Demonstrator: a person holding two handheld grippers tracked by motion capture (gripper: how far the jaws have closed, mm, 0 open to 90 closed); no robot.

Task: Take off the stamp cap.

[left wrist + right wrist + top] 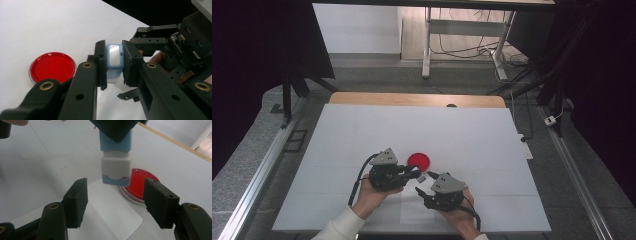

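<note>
You had a small rectangular block (115, 157), pale blue in its upper part and white at its lower end with a wavy blue band along the bottom edge, held up off the white table. Its end face (114, 55) carried a shiny silvery panel. Just beside and beyond it, a round, shallow red dish with a clear rim (52, 67) lay flat on the table.

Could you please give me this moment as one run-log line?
left gripper: shut on blue-and-white stamp | right gripper: open below stamp, apart | red dish: on table
</note>
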